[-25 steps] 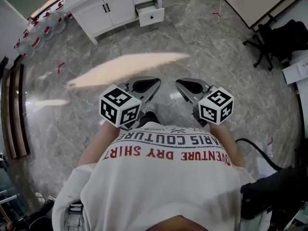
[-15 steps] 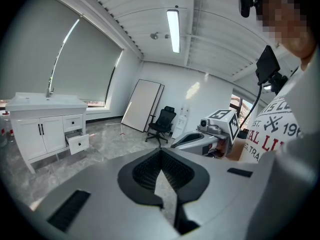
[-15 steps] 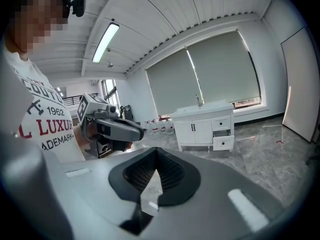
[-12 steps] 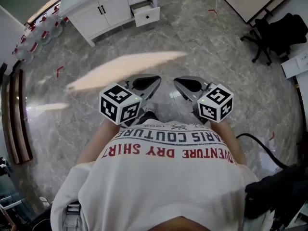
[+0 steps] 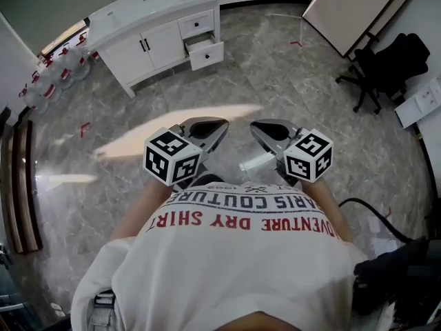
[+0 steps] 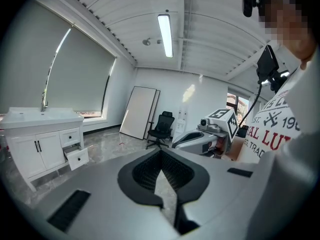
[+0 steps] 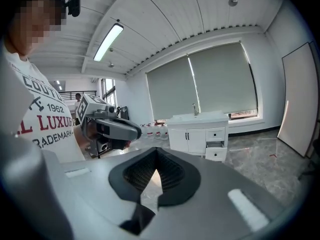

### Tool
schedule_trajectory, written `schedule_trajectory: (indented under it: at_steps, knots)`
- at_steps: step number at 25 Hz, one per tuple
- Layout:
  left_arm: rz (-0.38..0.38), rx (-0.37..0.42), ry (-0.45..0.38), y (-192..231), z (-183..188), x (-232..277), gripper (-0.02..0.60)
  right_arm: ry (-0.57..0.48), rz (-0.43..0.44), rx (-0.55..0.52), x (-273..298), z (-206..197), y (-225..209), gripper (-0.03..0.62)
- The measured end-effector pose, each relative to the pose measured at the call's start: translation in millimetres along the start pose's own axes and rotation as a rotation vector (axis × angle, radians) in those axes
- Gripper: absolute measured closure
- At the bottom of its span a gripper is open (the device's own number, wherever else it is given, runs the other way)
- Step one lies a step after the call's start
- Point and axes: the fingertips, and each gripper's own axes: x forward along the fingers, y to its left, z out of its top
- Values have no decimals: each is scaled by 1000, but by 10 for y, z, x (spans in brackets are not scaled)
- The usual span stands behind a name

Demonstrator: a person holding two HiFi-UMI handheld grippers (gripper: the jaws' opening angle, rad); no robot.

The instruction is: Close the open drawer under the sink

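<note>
Fig.: Hands are holding the left gripper (image 5: 219,125) and right gripper (image 5: 256,126) level before the chest, noses angling inward. Each pair of ribbed black fingers (image 6: 145,173) is clenching on nothing, seemingly tip to tip. The open drawer (image 5: 207,55), white and dark-knobbed, is jutting from the white sink cabinet (image 5: 148,43) at the marbled floor's (image 5: 289,81) far edge.

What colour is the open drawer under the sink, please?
The drawer is white; the right gripper view shows it best.

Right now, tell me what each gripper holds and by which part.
Nothing is held: the left gripper and right gripper are both shut and empty.
</note>
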Motion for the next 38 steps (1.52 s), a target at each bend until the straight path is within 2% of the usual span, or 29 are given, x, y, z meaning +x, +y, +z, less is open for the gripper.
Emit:
schedule_trajectory:
  at_steps: [6,12,16,21,25,28,38]
  knots:
    - [9,-37,19,436,-62,130,580,29,8,6,358,10,-329,594]
    - [12,-83,41,1326,-26,536,580,63,14,34,997,61,-999,594]
    - [4,-114,67,2124,82,946,580,89,11,66,1554,188,-1695,594]
    - [34,-163,91,3398,347,1443,580,119,21,100,2434,526,-2691,594]
    - [71,-163,80,4394,683,1790,580,147,30,40,3176,889,-3449,594]
    - [112,-166,69,4960,881,1938,580,113,44,28,3596,1180,-3833,594]
    - [186,-193,78,5811,1058,2257,580,84,122,56,4291,1447,-4504,594]
